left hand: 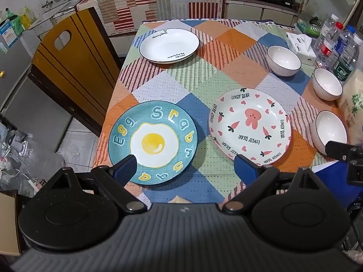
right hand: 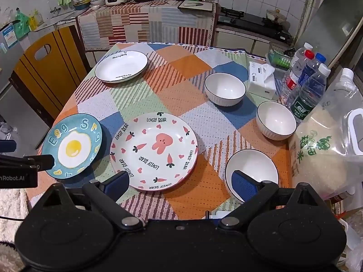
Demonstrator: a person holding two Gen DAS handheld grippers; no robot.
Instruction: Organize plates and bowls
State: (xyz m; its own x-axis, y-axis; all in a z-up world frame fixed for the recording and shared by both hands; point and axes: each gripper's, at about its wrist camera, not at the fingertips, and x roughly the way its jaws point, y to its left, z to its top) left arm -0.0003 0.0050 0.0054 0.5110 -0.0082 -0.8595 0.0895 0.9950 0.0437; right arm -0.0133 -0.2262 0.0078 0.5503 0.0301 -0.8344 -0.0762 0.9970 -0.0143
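On the checked tablecloth (left hand: 199, 86) lie a teal egg plate (left hand: 153, 141), a pink rabbit plate (left hand: 249, 125) and, farther back, a white plate (left hand: 169, 45). Three white bowls (left hand: 283, 61) (left hand: 327, 87) (left hand: 331, 131) line the right side. My left gripper (left hand: 186, 170) hovers open above the near table edge, between the egg plate and the rabbit plate, holding nothing. My right gripper (right hand: 181, 184) is open too, over the near edge of the rabbit plate (right hand: 154, 150), with its right finger in front of the nearest bowl (right hand: 250, 170). The egg plate (right hand: 72, 146) lies to its left.
A tissue box (right hand: 262, 80), several water bottles (right hand: 306, 90) and a big bag of rice (right hand: 329, 140) crowd the table's right edge. A wooden chair back (left hand: 68, 68) stands left of the table. A kitchen counter (right hand: 147, 18) with appliances runs along the back.
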